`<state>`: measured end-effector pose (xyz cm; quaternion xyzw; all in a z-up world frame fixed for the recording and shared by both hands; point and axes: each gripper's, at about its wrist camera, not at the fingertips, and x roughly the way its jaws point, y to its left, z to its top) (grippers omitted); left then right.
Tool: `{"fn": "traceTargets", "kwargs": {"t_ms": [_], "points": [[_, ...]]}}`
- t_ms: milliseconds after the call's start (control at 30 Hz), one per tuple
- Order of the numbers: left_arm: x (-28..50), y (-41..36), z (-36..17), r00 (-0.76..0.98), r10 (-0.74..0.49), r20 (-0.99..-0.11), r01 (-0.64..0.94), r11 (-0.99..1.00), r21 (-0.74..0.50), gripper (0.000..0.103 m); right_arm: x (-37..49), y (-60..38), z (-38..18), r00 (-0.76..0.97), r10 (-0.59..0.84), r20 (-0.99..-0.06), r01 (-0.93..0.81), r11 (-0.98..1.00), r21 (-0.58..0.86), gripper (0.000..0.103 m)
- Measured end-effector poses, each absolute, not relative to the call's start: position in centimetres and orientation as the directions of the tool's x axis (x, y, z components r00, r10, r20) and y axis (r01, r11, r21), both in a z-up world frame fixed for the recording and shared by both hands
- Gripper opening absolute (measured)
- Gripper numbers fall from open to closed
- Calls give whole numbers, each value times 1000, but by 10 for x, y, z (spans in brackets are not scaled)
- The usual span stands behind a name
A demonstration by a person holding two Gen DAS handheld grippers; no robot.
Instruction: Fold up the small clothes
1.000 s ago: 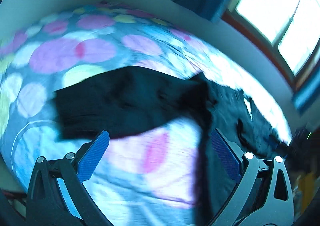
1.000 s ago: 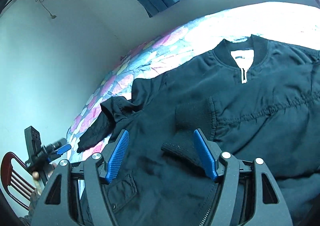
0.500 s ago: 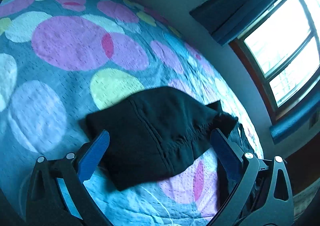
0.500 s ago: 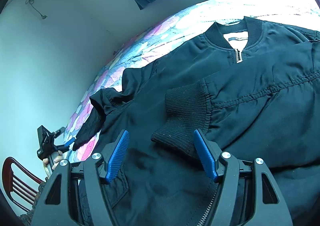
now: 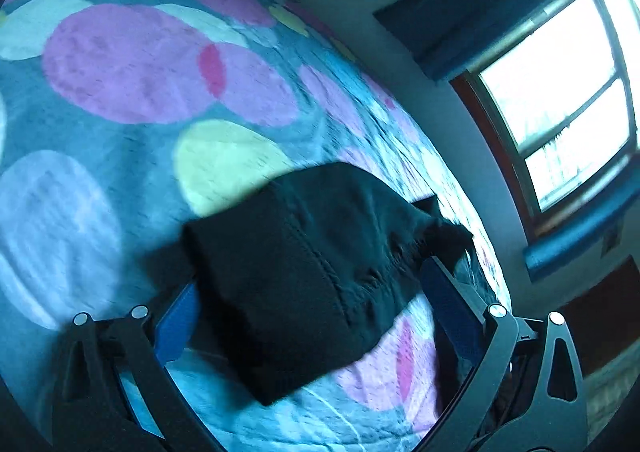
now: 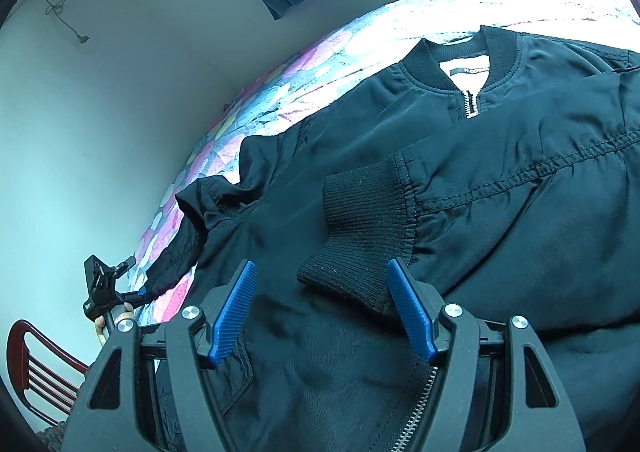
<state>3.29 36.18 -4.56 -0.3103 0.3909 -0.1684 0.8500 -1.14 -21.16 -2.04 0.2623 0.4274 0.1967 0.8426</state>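
1. The right gripper [image 6: 322,306] hangs spread wide over the black jacket [image 6: 500,187], pinching nothing; the ribbed cuff [image 6: 360,223] of the folded-in sleeve lies between its blue pads, apparently free of them. That sleeve rests across the jacket's chest, just below the collar [image 6: 460,55], which fits a sleeve fold already made.
2. The left gripper [image 5: 308,316] is also spread, with the jacket's other sleeve [image 5: 304,264] lying between its fingers on the spotted bedspread [image 5: 120,63], stretched away from the jacket body. Probably it is lining up to pinch this sleeve and carry it inward too.
3. Against the view half a second ago, the left camera sits closer to that sleeve, which now covers the inner edge of the left pad, and the picture is blurrier. In the right view the cuff looms slightly larger between the pads.
4. A chair [image 6: 44,368] stands beside the bedspread's near corner.
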Motion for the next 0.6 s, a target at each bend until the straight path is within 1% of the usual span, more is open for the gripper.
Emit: {"fn": "traceTargets", "kwargs": {"t_ms": [67,167,233,267,333,367,433,500,533,600], "points": [[30,352,-47,627,-530,-570,67,767,-638,100,-12,-212,-20,560,557,-614,-106,782,614,69],[29,350,-50,628,-500,-597,47,789,-612,98,-11,-212,-21,559,560,-611,-107,780,617,71],[31,344,-51,610,-475,-634,33,815,-578,98,-11,-213,-21,560,564,-607,-107,776,622,72],[31,339,-50,598,-449,-664,32,841,-540,98,-12,-213,-21,561,566,-604,-105,773,626,72],[30,332,-49,593,-415,-690,26,866,-499,98,-12,-215,-22,561,572,-598,-100,765,637,72],[29,332,-48,591,-405,-698,17,871,-490,96,-12,-215,-22,561,574,-596,-94,760,643,72],[27,337,-48,595,-376,-710,-30,873,-487,80,-11,-217,-23,560,579,-592,-89,753,652,73],[25,349,-49,601,-307,-738,-140,869,-475,37,-11,-217,-24,560,580,-592,-89,752,653,73],[23,355,-51,597,-292,-747,-183,857,-482,29,-12,-217,-23,560,580,-592,-89,752,653,73],[22,367,-54,601,-323,-731,-219,813,-539,17,-11,-216,-24,562,578,-591,-90,753,651,74]]}}
